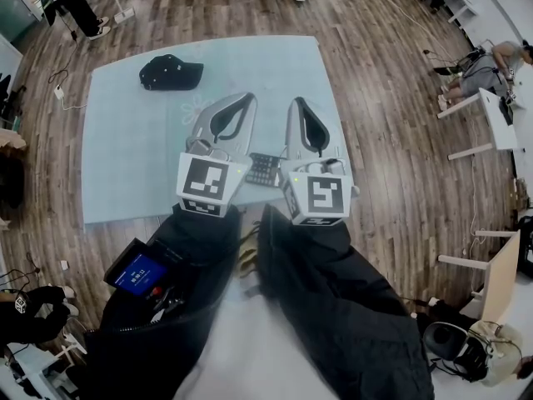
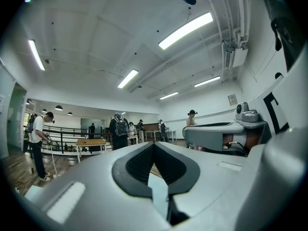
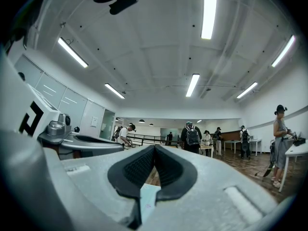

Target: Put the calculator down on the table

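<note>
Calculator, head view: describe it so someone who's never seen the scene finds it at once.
Start at the pale blue table on the wood floor. Near its closest edge, between the left gripper and the right gripper, is the calculator. It is a flat dark rectangle with rows of keys, unlike the rounded black cap at the table's far left.
</note>
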The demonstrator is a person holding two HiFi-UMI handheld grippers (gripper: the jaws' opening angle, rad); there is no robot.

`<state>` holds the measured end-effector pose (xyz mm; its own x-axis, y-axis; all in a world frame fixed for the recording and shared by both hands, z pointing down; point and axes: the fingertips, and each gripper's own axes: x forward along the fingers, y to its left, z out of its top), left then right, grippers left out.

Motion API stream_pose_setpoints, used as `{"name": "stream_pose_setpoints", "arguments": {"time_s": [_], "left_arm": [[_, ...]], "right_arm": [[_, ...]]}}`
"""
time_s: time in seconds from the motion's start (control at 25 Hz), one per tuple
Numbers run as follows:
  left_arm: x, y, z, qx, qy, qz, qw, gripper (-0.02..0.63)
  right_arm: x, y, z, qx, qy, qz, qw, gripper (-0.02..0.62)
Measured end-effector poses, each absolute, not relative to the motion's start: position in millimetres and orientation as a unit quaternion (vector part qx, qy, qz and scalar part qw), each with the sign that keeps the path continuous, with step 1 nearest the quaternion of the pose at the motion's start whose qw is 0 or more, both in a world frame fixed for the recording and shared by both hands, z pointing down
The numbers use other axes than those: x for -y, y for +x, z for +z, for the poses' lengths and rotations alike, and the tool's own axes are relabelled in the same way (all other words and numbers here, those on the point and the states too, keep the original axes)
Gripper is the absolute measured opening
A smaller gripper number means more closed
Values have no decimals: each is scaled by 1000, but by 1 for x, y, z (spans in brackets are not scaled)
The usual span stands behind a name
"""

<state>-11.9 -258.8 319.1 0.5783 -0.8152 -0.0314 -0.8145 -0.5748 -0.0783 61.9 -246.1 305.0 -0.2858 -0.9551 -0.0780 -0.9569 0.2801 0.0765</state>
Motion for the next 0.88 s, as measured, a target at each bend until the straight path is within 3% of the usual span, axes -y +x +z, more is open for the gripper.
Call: {"name": "stream_pose_setpoints", "arguments": {"time_s": [0.88], "left_arm": [[261, -12, 322, -463, -886, -7, 35, 2]], "right_arm": [[248, 64, 311, -800, -599, 44, -2, -6]]}}
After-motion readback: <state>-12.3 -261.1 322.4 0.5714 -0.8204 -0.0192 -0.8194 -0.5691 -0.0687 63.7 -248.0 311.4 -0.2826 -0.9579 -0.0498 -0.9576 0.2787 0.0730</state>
